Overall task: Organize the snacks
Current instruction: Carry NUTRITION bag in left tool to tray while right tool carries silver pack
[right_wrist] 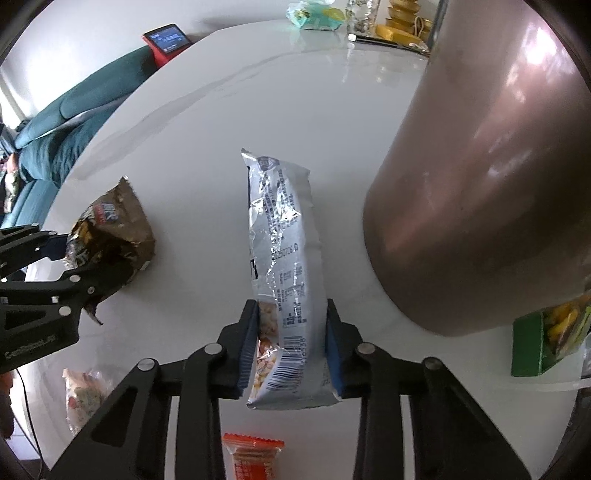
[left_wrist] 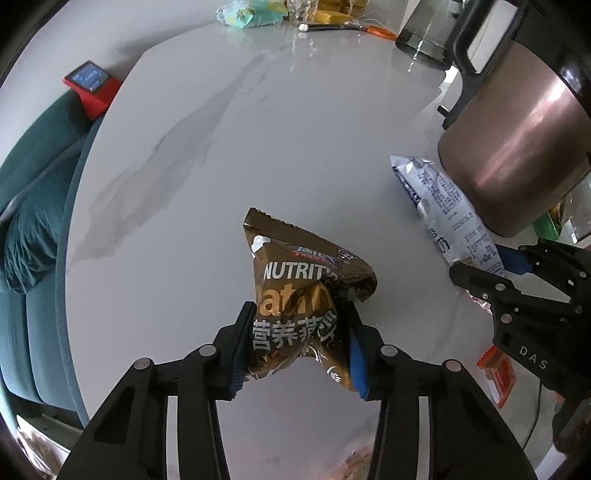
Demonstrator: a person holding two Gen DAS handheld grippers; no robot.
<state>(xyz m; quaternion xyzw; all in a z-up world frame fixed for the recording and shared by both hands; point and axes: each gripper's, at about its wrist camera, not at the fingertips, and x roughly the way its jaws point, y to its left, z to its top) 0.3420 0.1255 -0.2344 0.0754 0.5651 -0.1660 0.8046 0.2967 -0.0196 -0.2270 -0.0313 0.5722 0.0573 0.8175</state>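
Note:
A brown oat snack bag (left_wrist: 295, 280) with white lettering is crumpled between the blue pads of my left gripper (left_wrist: 299, 332), which is shut on its lower part just above the white marble table (left_wrist: 258, 129). To its right a long silver snack packet (right_wrist: 284, 229) lies lengthwise, and my right gripper (right_wrist: 291, 332) is shut on its near end, one pad on each long side. In the right wrist view the brown bag (right_wrist: 110, 232) and the left gripper (right_wrist: 62, 258) sit at the left edge. The left wrist view shows the silver packet (left_wrist: 443, 206) and the right gripper (left_wrist: 484, 264) at the right.
A tall copper-coloured pot (right_wrist: 480, 184) stands close to the right of the silver packet. A green box (right_wrist: 528, 343) sits beside it. An orange wrapped snack (right_wrist: 255, 458) and a clear snack packet (right_wrist: 83, 391) lie near me. Far off are a red screen device (left_wrist: 90, 83), packets (left_wrist: 258, 13) and a teal sofa (left_wrist: 33, 184).

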